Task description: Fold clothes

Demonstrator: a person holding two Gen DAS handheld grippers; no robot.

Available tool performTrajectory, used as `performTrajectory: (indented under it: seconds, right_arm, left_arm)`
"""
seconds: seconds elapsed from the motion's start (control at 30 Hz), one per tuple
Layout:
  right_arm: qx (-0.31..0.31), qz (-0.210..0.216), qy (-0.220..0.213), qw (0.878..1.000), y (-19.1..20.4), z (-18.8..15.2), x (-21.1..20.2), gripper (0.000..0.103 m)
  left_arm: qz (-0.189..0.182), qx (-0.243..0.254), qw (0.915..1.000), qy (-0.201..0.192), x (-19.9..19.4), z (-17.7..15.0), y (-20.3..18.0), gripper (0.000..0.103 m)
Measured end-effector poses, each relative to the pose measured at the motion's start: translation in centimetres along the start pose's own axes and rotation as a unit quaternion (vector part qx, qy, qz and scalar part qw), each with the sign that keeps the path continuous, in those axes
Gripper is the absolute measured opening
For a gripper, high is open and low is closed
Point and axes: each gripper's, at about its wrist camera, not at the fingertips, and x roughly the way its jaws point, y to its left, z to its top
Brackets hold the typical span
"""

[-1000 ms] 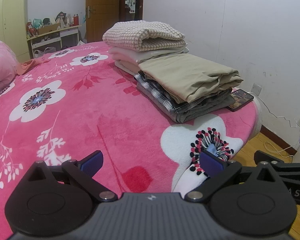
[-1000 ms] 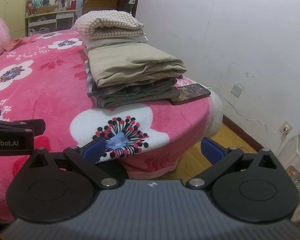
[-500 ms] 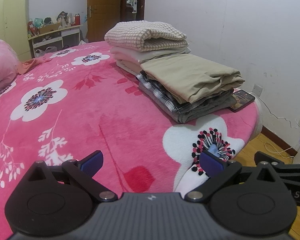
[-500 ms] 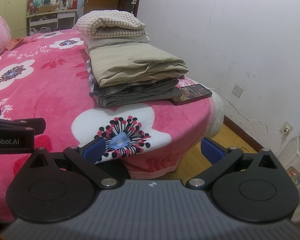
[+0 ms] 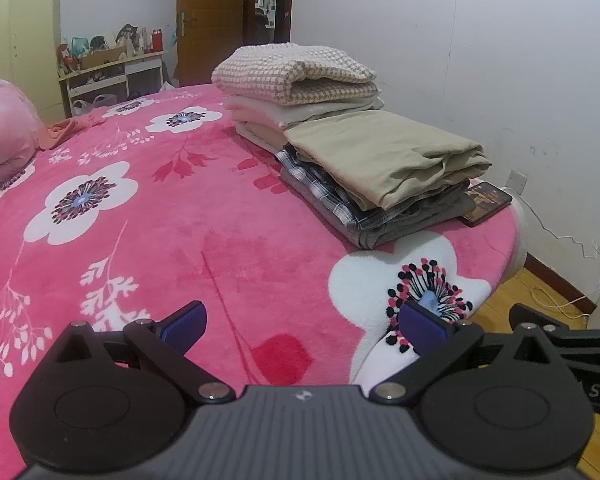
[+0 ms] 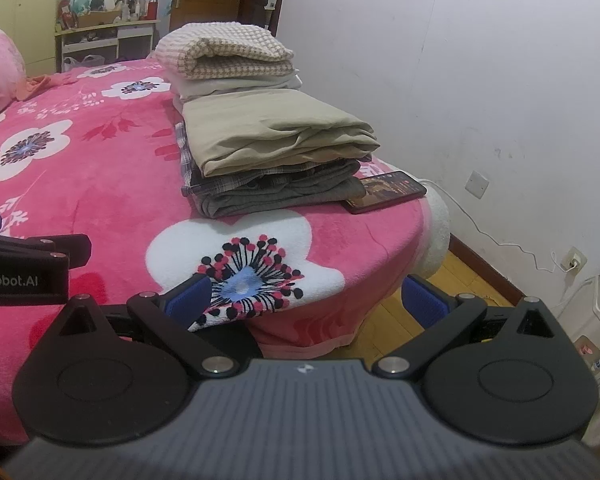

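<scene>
My left claw point(image 5: 302, 322) and right claw point(image 6: 306, 294) both hang spread apart and empty over the pink flowered bed blanket point(image 5: 172, 216). The folded clothes stack point(image 5: 364, 156) sits near the bed's corner beside a dark smartphone point(image 5: 487, 203). I judge folding nearly done; an orange garment point(image 5: 66, 130) lies crumpled far off.

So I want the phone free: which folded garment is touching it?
The grey garment at the bottom of the near pile; the plaid and khaki ones lie above it.
</scene>
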Motion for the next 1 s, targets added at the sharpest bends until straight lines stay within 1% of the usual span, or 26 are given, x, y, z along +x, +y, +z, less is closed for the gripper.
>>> performTrajectory:
  seconds: [1.0]
  right_arm:
    - [-0.003,0.002,0.0,1.0,0.44,-0.09,-0.19,0.102]
  left_arm:
    - [0.0,-0.003,1.0,0.005,0.09,-0.18,0.37,0.103]
